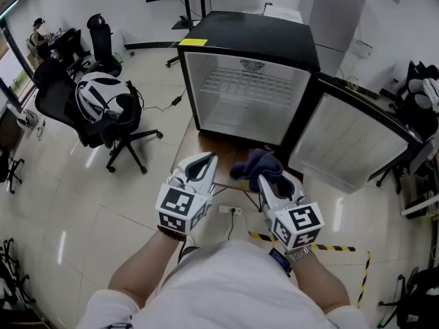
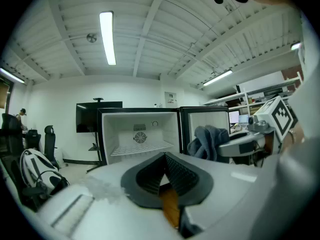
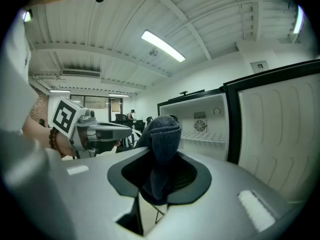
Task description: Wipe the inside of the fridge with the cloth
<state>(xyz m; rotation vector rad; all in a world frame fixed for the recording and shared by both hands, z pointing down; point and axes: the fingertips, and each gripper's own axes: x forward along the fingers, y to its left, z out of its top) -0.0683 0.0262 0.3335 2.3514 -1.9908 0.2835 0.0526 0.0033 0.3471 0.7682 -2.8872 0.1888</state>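
Observation:
A small black fridge stands on a wooden table, its white inside bare apart from a wire shelf. Its door is swung wide to the right. My right gripper is shut on a dark blue-grey cloth, which bunches up out of the jaws in front of the fridge opening. My left gripper hovers beside it to the left, shut with nothing in it. Both point at the fridge from a short way off.
A black office chair with a white helmet on it stands left of the table. The open door fills the space on the right. Yellow-black tape marks the floor near my feet. More chairs and a person stand at the far left.

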